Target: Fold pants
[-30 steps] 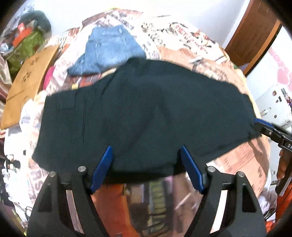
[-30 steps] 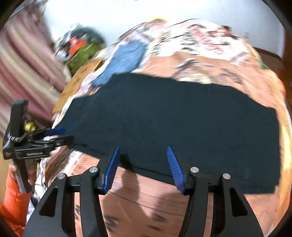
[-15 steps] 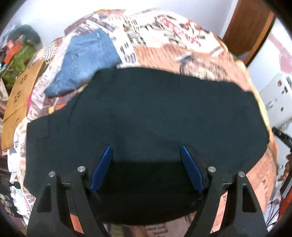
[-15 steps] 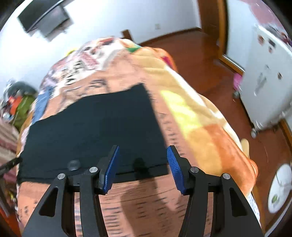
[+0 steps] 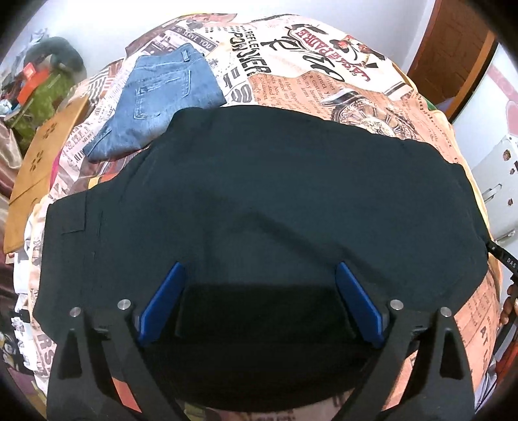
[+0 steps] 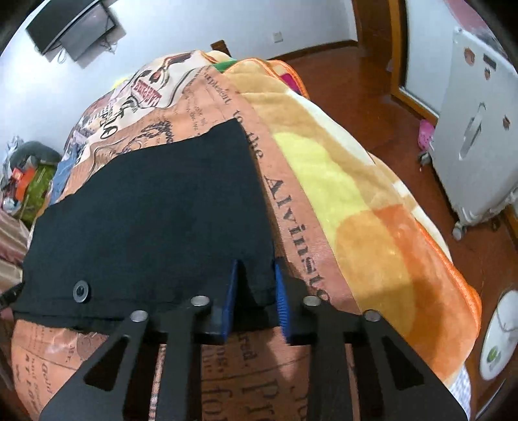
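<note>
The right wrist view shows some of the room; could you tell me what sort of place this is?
Most likely a bedroom at home: black pants lie on a bed's printed blanket, with a wall-mounted screen and wooden floor.

Even indoor light; fisheye bending edges, black vignette corners; gripper shadows falling near, slight edge blur.

The bedspread (image 5: 291,48) reads "TO SERVE YOU" and "REFLEX POWDER"; from the right wrist it (image 6: 291,200) shows "Alvinsto"; a black strap (image 5: 505,259) bears "DAS"
</note>
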`<move>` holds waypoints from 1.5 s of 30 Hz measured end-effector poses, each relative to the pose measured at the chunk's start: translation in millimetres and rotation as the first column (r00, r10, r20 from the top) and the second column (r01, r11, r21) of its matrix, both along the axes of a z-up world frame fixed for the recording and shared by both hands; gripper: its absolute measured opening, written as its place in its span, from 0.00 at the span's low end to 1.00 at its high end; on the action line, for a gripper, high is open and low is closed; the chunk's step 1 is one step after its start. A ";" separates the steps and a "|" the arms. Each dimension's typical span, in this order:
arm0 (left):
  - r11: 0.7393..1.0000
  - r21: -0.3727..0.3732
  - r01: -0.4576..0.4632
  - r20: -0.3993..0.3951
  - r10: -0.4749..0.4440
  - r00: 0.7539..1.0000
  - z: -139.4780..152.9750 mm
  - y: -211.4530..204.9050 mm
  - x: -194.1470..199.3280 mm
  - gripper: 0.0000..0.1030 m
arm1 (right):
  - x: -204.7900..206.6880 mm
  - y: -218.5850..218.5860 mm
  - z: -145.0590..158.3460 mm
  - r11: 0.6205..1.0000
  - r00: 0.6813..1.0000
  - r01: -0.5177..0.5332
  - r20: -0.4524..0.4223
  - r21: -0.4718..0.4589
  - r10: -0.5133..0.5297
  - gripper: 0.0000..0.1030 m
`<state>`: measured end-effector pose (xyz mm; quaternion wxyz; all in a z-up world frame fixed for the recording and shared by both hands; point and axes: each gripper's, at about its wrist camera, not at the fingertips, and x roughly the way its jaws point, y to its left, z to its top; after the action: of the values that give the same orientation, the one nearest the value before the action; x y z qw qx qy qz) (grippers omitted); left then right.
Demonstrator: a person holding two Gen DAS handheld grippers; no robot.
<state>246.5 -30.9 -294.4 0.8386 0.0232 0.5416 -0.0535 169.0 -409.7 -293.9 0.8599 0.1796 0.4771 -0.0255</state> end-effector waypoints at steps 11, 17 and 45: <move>1.000 0.002 0.002 0.002 -0.002 1.000 0.3 0.6 1.0 0.94 | -3.5 2.7 -0.2 1.000 1.000 0.017 -0.014 -0.016 -0.017 0.11; 0.999 0.006 0.051 0.010 -0.051 0.999 14.4 -11.1 7.5 0.93 | -22.3 -15.7 20.4 0.986 0.993 0.119 -0.032 0.121 -0.116 0.32; 0.919 -0.006 0.393 -0.089 -0.392 0.916 -12.4 -166.8 50.1 0.95 | -5.7 -6.6 -5.9 0.959 0.986 0.163 -0.007 0.232 -0.166 0.44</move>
<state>296.6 -197.7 -306.7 0.7858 0.1343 0.5628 -0.2183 163.3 -416.2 -299.8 0.8310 0.3181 0.4547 -0.0399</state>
